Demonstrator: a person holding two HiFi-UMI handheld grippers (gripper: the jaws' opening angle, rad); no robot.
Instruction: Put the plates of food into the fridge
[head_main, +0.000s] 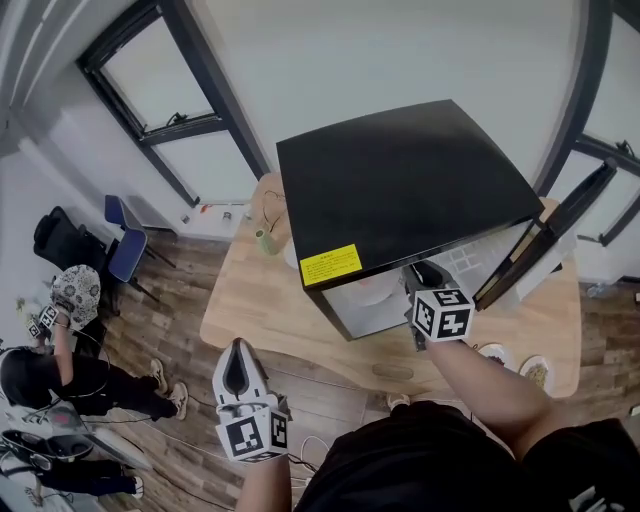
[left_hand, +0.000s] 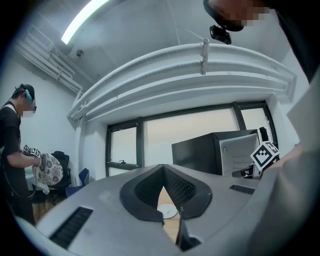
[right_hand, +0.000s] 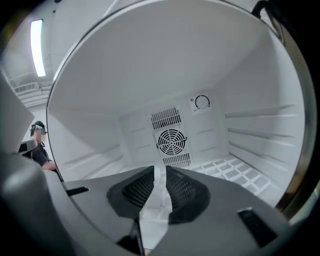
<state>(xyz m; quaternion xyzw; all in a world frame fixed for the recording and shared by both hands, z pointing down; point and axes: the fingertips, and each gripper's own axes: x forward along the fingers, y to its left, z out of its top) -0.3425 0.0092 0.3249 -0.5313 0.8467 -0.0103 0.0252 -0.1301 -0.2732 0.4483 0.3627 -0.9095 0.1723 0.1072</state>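
Left claw (head_main: 238, 350) hangs just off the near edge of the desk (head_main: 250, 300), clenched tip to tip on nothing. A black fridge (head_main: 400, 180) stands on the desk, its door (head_main: 545, 235) swung open to the right. Right claw (right_hand: 159, 172) reaches inside it, released, with nothing between its pads. Ahead are white walls, a round fan grille (right_hand: 171, 141) and a white rack (right_hand: 235, 172). One plate of food (head_main: 495, 353) and a second plate (head_main: 537, 373) sit on the desk right of that arm, outside the fridge.
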